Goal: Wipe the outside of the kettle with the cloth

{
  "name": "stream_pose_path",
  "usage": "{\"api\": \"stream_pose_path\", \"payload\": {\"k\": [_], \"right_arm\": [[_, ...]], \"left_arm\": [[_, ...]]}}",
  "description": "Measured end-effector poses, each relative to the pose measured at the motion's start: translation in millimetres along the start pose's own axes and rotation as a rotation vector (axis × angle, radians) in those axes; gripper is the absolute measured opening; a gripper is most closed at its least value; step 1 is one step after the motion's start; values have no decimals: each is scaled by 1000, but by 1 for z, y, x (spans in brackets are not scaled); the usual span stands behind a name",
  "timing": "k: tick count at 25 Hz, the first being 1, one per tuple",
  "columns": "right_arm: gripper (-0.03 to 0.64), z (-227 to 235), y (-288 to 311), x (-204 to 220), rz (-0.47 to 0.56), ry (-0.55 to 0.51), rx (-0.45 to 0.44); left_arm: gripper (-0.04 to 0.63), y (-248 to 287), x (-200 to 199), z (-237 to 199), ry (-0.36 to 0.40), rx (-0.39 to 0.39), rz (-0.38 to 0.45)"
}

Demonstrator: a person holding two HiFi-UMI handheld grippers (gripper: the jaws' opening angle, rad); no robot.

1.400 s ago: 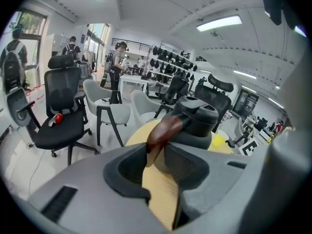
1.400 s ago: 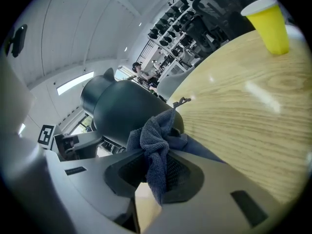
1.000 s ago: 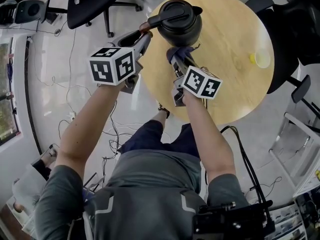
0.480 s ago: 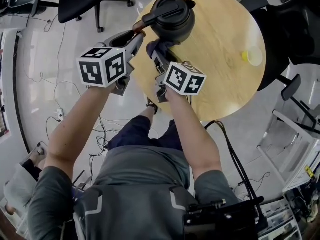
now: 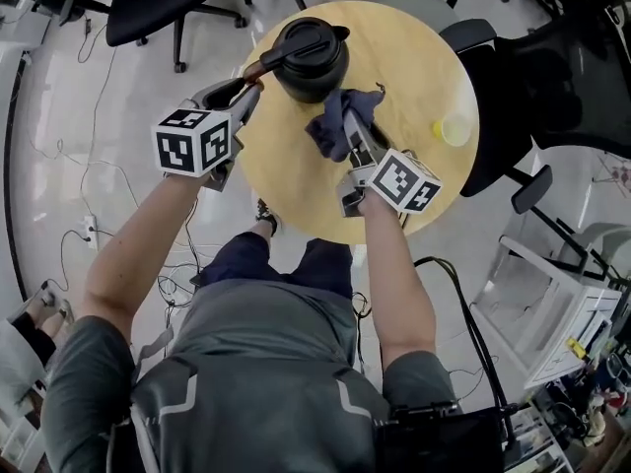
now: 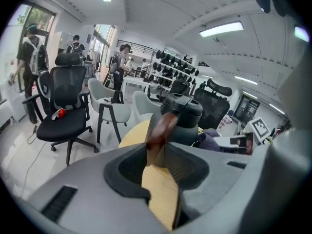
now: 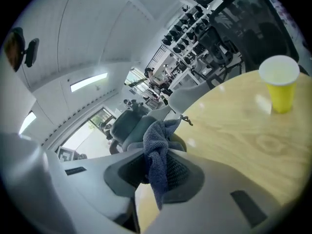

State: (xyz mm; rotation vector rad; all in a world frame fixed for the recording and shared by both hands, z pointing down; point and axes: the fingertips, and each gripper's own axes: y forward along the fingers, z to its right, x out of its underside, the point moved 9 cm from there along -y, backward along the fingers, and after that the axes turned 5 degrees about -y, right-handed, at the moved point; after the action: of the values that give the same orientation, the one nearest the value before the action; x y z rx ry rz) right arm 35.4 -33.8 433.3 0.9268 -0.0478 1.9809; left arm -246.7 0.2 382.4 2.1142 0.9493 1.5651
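Observation:
A black kettle [image 5: 308, 57] with a lid stands at the far left of the round wooden table [image 5: 414, 180]. Its brown handle [image 5: 258, 67] sticks out to the left, and my left gripper [image 5: 248, 82] is shut on that handle [image 6: 160, 128], with the kettle body [image 6: 184, 121] just beyond the jaws. My right gripper [image 5: 347, 126] is shut on a dark blue cloth [image 5: 340, 121] that bunches just right of the kettle, apart from its side. In the right gripper view the cloth [image 7: 157, 152] hangs from the closed jaws.
A yellow cup [image 5: 453, 128] stands near the table's right edge, also in the right gripper view as a yellow cup [image 7: 279, 88]. Black office chairs [image 5: 158, 3] stand around the table, and one chair [image 5: 532, 77] is close on the right. Cables [image 5: 79, 180] lie on the floor at the left.
My right gripper with the cloth has come away from the kettle's near side and now sits to the kettle's right. My left gripper still holds the handle.

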Motion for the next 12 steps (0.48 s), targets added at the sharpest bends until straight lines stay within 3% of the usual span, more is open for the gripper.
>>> {"api": "stream_pose_path", "payload": {"k": [4,10,12], "right_arm": [[92,15,7,-39,21,-27,-31],[92,26,48,-81,38,-64,-115],[92,29,60,-85,33,-65,-134]], "left_arm": [[117,-10,5,4,-44,6,40],[118,-12,3,10,108,-60,81],[103,-7,3,12,111,-63,92]]}}
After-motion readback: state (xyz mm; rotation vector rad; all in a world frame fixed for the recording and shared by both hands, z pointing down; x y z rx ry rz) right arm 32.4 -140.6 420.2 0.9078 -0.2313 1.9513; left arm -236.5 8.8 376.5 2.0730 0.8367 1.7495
